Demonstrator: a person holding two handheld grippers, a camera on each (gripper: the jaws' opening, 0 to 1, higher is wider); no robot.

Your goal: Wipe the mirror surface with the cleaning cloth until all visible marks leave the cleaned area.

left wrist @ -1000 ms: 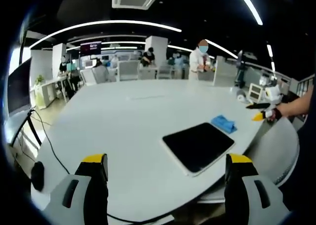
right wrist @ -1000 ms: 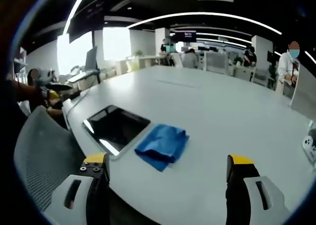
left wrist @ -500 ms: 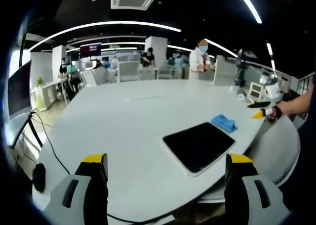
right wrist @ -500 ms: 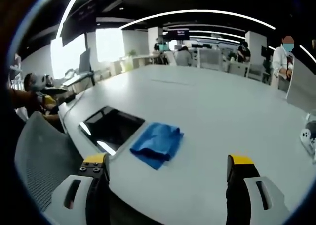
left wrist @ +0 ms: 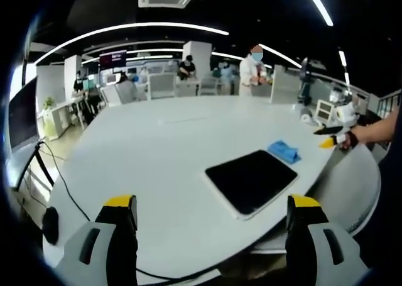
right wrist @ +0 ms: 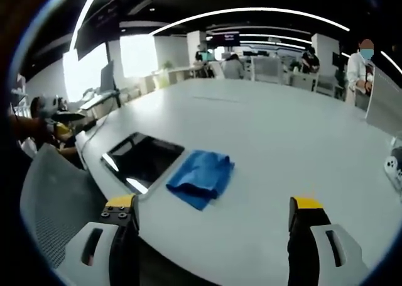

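Note:
A dark rectangular mirror [left wrist: 251, 180] lies flat on the white table, near its front right edge. Just beyond its far corner rests a crumpled blue cloth [left wrist: 283, 151]. My left gripper [left wrist: 212, 220] is open and held well short of the mirror, nothing between its jaws. In the right gripper view the same mirror [right wrist: 143, 159] lies left of centre with the blue cloth [right wrist: 202, 176] beside it. My right gripper [right wrist: 213, 220] is open too, above the table edge, a little short of the cloth. The right gripper [left wrist: 329, 138] also appears far right in the left gripper view, held by a hand.
A large white table [left wrist: 157, 154] spreads ahead. A grey mesh chair [right wrist: 53, 198] stands by the table edge near the mirror. A black cable [left wrist: 59, 179] trails off the table's left side. Small white devices [left wrist: 317, 116] sit at the far right. People stand by desks in the background.
Both views have shifted slightly; the mirror and cloth lie where they were. In the right gripper view the cloth sits a touch closer and more central.

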